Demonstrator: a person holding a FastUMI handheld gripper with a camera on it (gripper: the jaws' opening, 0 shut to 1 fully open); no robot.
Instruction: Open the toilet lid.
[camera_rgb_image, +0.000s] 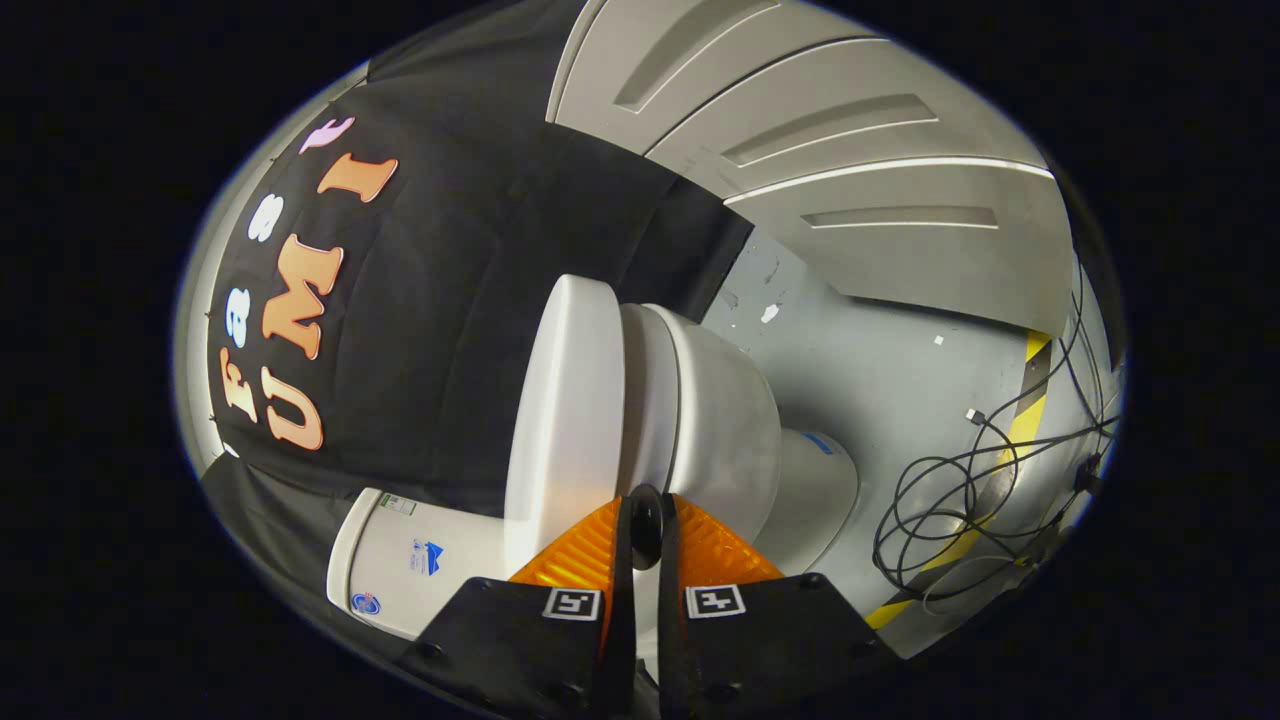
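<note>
The view is rolled sideways, so the floor lies off to the right. The white toilet lid (565, 400) lies flat against the seat (648, 380), which sits on the bowl (730, 430). The tank (400, 565) is to the left of my fingers, near the camera. My gripper (646, 528) is at the hinge end of the toilet. Its fingers are drawn together to a narrow slit, in line with the seat's edge. The lid's slab lies just left of the left finger (580, 560). A small dark rounded spot shows in the slit. I cannot tell what it is.
Loose black cables (960, 490) coil on the grey floor (880, 380) beside a yellow-and-black tape stripe (1030, 400). Grey panelled walls (850, 150) stand beyond the toilet. The black booth cloth (450, 300) hangs behind the tank and lid.
</note>
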